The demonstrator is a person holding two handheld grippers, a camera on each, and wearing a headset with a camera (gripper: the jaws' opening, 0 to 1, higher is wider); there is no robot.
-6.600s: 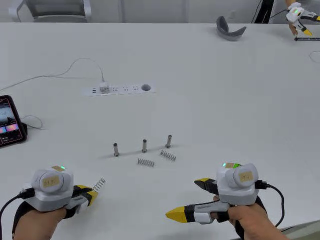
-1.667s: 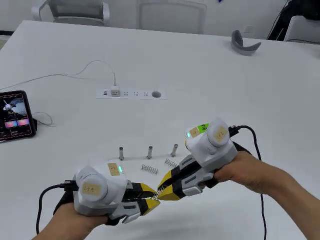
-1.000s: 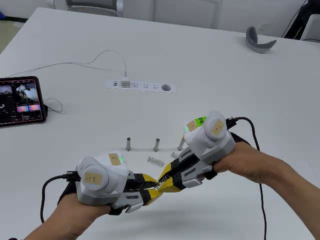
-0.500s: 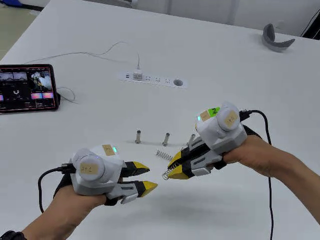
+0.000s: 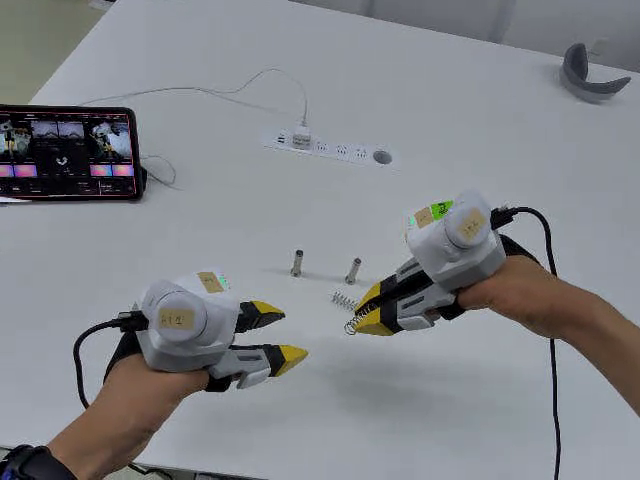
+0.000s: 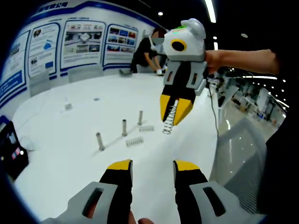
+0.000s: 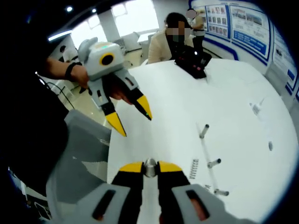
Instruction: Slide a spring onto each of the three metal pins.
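Right gripper (image 5: 368, 318): I have it clenched on one spring (image 5: 351, 324), which sticks out from the yellow tips, lifted off the table (image 5: 480, 120) and close to the pins (image 6: 124, 127).
Left gripper (image 5: 281, 334): released, jaws apart, nothing between them, held near my side of the table.
Pins: three, upright in a row.
Loose springs (image 6: 134, 141): two, lying flat just beside that row.

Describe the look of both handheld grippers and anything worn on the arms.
The left gripper and right gripper match: rounded white housings, black jaws with yellow tips, a tan sticker on the round cap, a green light, a black cable trailing back. A dark wristband sits on the left wrist.
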